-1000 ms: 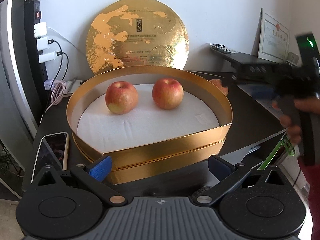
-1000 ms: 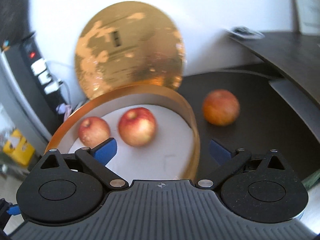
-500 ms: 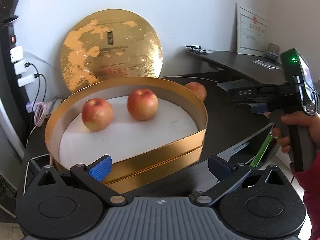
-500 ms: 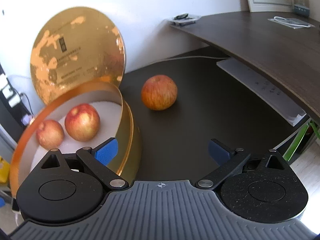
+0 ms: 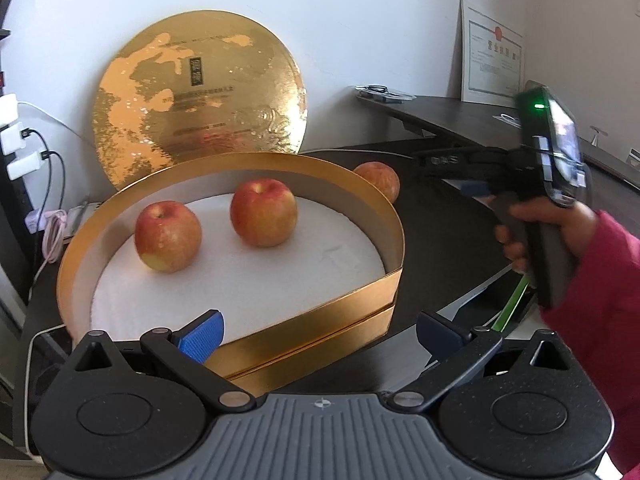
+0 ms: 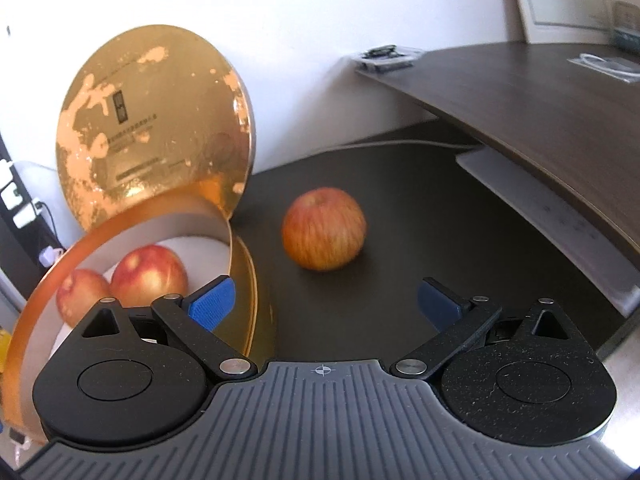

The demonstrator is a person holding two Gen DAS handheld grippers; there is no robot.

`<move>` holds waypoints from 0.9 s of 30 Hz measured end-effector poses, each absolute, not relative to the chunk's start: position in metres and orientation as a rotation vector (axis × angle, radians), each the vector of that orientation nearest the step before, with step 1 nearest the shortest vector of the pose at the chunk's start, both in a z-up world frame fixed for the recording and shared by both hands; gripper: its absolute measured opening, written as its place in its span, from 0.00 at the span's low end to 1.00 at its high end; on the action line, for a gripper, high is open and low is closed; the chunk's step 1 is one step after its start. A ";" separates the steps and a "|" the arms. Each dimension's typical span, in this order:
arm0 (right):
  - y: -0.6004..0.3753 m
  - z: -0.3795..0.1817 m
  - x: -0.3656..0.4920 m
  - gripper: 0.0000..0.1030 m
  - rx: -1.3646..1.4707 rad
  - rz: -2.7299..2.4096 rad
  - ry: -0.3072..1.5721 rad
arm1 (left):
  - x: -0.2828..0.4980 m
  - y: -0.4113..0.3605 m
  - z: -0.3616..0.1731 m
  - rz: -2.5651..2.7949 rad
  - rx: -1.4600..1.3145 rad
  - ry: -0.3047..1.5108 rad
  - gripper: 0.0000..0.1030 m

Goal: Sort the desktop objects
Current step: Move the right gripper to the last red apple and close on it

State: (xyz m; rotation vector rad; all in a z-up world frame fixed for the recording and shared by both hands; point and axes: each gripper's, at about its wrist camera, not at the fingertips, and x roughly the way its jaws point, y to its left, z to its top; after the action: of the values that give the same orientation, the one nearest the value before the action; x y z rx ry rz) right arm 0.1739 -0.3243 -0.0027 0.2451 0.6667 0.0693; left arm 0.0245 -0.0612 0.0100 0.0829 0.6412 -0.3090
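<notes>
A round gold box (image 5: 312,320) with a white lining holds two red apples (image 5: 167,236) (image 5: 263,212). A third apple (image 6: 324,234) lies loose on the dark desk just right of the box, partly hidden behind its rim (image 5: 378,178) in the left wrist view. My right gripper (image 6: 326,306) is open and points at this loose apple from a short distance, nothing between its fingers. My left gripper (image 5: 320,330) is open in front of the box's near wall. A hand (image 5: 560,220) in a red sleeve holds the right gripper's handle.
The gold round lid (image 5: 200,108) leans upright against the white wall behind the box. A higher desk shelf (image 6: 540,92) with a white keyboard (image 6: 552,216) under it runs along the right. Chargers and cables (image 5: 24,152) hang at the left. A phone (image 5: 44,356) lies at the box's front left.
The right gripper has swung right from the box and closed in on the loose apple. The left gripper's view has shifted so the box sits further left and nearer.
</notes>
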 end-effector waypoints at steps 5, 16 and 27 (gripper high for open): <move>-0.330 -0.018 0.221 0.97 0.246 0.068 0.647 | 0.037 -0.064 0.007 -0.315 0.077 0.660 0.99; -0.316 -0.050 0.298 0.98 0.266 0.054 0.787 | 0.054 -0.064 0.004 -0.323 0.061 0.678 0.99; -0.315 -0.063 0.312 0.81 0.362 0.046 0.843 | 0.051 -0.055 0.002 -0.314 0.038 0.683 0.99</move>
State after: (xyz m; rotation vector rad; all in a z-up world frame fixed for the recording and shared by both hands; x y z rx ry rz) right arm 0.3122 -0.3155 -0.0626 0.3620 0.8430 0.0464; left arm 0.0509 -0.0555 0.0024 0.0377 0.6826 -0.3141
